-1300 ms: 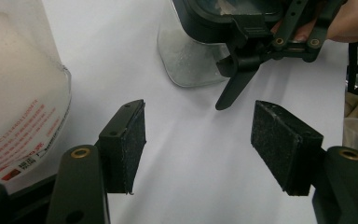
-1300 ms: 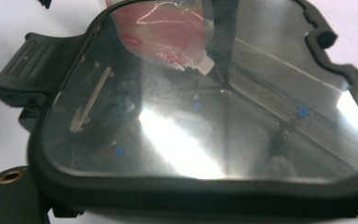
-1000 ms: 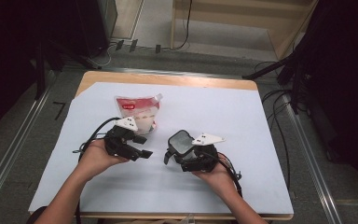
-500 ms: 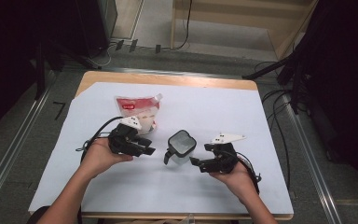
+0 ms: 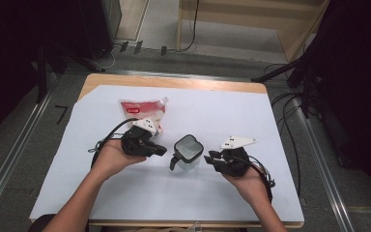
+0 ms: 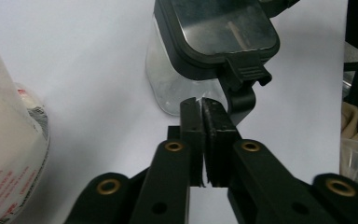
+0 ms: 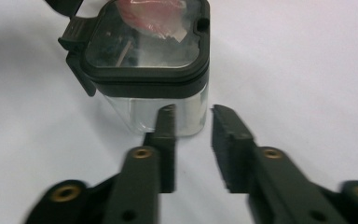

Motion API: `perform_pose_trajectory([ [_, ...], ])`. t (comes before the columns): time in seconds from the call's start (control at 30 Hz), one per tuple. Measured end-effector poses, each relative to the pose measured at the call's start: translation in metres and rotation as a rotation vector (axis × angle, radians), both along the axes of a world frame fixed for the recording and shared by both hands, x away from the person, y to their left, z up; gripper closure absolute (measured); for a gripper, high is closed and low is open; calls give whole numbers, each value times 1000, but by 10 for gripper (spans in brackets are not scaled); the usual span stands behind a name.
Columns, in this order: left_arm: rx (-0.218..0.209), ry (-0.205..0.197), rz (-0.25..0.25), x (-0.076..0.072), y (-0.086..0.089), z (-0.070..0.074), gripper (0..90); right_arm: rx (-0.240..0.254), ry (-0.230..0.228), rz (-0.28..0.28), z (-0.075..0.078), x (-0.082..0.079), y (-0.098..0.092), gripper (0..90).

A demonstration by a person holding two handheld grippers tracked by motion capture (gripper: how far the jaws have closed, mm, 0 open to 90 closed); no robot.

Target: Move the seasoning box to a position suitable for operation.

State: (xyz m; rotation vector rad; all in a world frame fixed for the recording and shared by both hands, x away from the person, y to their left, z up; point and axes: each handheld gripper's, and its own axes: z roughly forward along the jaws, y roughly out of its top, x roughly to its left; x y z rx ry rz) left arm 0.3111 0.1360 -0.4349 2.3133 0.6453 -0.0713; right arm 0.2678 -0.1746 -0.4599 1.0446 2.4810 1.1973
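A clear square container (image 5: 188, 151) with a black-rimmed lid stands mid-table between my two grippers; a black latch hangs at its near-left side. A red and white spouted pouch (image 5: 142, 112) lies behind the left gripper (image 5: 162, 151). That gripper has just closed: in the left gripper view its jaws (image 6: 200, 105) are pressed together on nothing, just short of the container (image 6: 214, 42), with the pouch (image 6: 9, 140) at the left. The right gripper (image 5: 211, 157) sits right of the container, apart from it. Its jaws (image 7: 193, 112) have been closing and stand narrowly open, nothing between them, facing the container (image 7: 144, 56).
A white sheet (image 5: 222, 111) covers most of the wooden table (image 5: 174, 82). Metal rails run along both sides of the table, and cables (image 5: 290, 125) lie on the floor at the right. Dark equipment stands beyond the far edge.
The right gripper has drawn back to the right, away from the container, and its jaws have narrowed. The left gripper's jaws have come together; that hand has stayed in place.
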Motion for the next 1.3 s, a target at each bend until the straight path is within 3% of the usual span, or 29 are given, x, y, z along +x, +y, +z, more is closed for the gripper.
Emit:
perform_pose_trajectory([
  [0.03,-18,4,2,0,0,0,900,6,20,2,0,0,-1,865],
  [0.1,-14,6,7,-1,-2,-1,900,7,30,0,0,0,0,896],
  [0.23,-15,22,21,1,-2,-8,900,18,68,-3,-4,3,3,900],
  [0.47,13,18,6,0,-9,-15,900,47,85,-8,-8,7,6,899],
  [1.13,15,40,-4,-7,-25,-22,900,69,85,-27,-13,16,8,900],
  [1.17,9,44,-6,-7,-25,-22,900,64,78,-30,-13,16,9,900],
  [1.2,-31,62,-8,-6,-24,-20,900,57,65,-26,-13,17,10,900],
  [1.3,-33,63,-11,-6,-25,-18,900,57,48,-31,-14,18,13,900],
])
